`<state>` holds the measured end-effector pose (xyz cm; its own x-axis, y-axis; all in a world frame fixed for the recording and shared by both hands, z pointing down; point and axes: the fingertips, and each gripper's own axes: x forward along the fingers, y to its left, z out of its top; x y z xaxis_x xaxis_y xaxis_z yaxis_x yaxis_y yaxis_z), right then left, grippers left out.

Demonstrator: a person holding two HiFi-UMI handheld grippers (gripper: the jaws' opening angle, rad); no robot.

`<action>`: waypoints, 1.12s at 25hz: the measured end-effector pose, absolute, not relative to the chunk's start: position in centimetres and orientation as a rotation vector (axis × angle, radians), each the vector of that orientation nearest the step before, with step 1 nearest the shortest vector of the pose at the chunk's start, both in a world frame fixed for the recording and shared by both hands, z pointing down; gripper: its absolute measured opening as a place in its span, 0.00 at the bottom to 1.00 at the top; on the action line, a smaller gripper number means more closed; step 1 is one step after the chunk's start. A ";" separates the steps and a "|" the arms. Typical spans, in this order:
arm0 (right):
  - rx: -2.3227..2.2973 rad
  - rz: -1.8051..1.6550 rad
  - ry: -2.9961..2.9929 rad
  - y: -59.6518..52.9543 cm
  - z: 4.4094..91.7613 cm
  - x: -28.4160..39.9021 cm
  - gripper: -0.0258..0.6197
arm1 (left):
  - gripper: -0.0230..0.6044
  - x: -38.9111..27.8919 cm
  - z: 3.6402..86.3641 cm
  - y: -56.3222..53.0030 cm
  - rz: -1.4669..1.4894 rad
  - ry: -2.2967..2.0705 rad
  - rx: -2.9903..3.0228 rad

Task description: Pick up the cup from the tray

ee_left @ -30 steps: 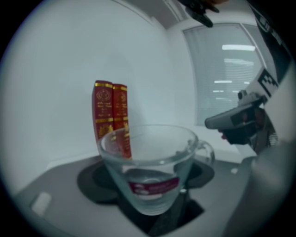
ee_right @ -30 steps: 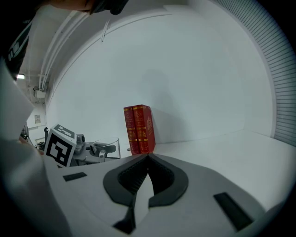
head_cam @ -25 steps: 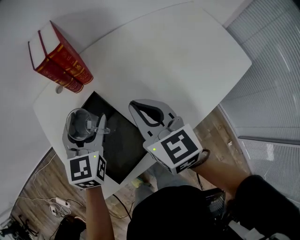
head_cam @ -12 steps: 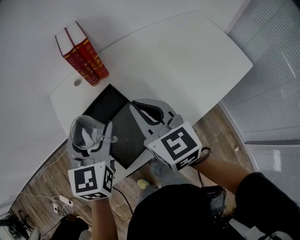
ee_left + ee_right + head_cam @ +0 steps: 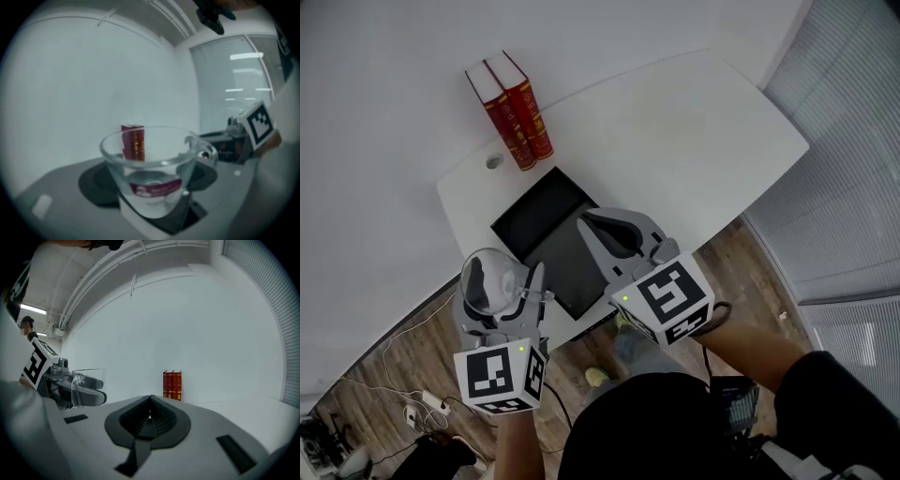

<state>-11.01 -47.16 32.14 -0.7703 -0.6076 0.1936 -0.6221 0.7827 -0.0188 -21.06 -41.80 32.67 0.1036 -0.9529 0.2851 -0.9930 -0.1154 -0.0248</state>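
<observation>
Now that the cup [image 5: 490, 281] has come up and back toward the person over the last second, it's completely off the tray [image 5: 534, 220]. In the head view it sits out past the table's near edge, with wood floor [image 5: 394, 347] behind it. The left gripper [image 5: 502, 298] has its jaws clamped on the glass body. The cup is upright, handle poking out to the right, and looks empty. So I'd call the pick-up basically done; what's left is just holding it steady.

The right gripper [image 5: 598, 228] has its jaws pressed together with nothing in them, hanging over the near part of the tray. The tray is a flat black rectangle with nothing on it.

The table [image 5: 675, 131] is white with rounded corners and mostly bare. Two red books [image 5: 511, 108] stand upright just past the tray's far corner, beside a small round hole [image 5: 494, 161]. Further out there's a plain white wall, slatted blinds [image 5: 853, 141] on the right, and cables [image 5: 403, 394] on the floor.
</observation>
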 end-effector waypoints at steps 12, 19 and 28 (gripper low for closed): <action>1.048 0.011 -2.798 -41.2 27.9 -12.8 0.06 | 0.66 -24.1 30.1 -34.0 0.294 -1.979 2.225; 1.092 -0.025 -2.795 -37.1 27.0 -13.1 0.06 | 0.66 -24.1 29.2 -30.3 0.294 -1.961 2.272; 1.119 -0.021 -2.795 -32.5 27.5 -13.2 0.06 | 0.66 -23.5 29.1 -25.8 0.289 -1.933 2.311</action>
